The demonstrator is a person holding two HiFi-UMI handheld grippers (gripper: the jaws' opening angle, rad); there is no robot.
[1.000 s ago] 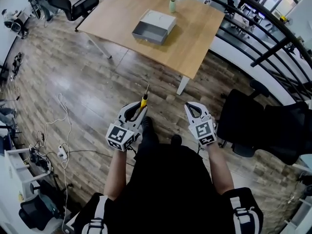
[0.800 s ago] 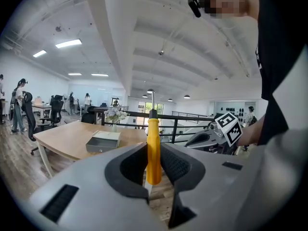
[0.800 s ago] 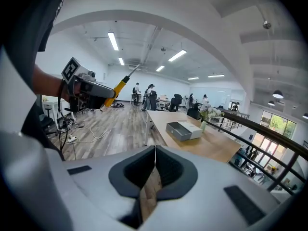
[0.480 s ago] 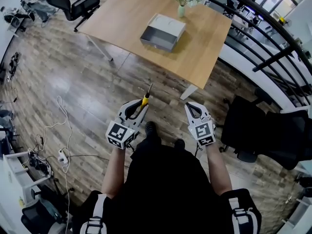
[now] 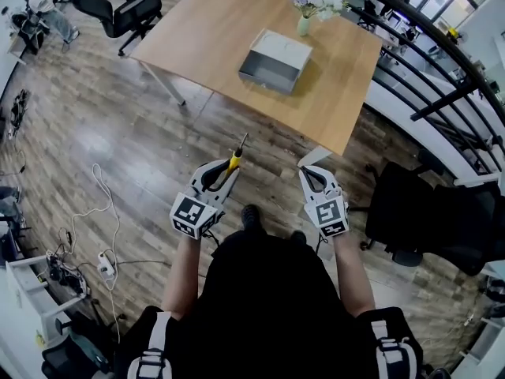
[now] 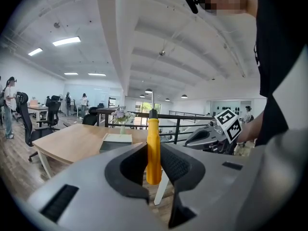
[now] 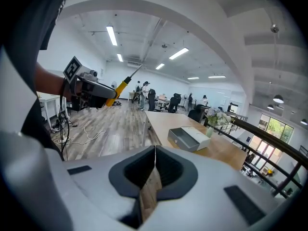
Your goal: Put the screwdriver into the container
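Observation:
My left gripper is shut on a screwdriver with a yellow handle, whose shaft points up toward the table. In the left gripper view the yellow handle stands upright, clamped between the jaws of the left gripper. My right gripper is shut with nothing in it, level with the left one. The grey open container with its white lid alongside sits on the wooden table, well ahead of both grippers. From the right gripper, the container lies ahead to the right.
A vase of flowers stands behind the container. A black office chair is at my right and a railing runs behind the table. Cables and a power strip lie on the wooden floor at left.
The table and container have shifted right and nearer in the head view as the person moved toward them. Both grippers kept their pose, the left still holding the screwdriver.

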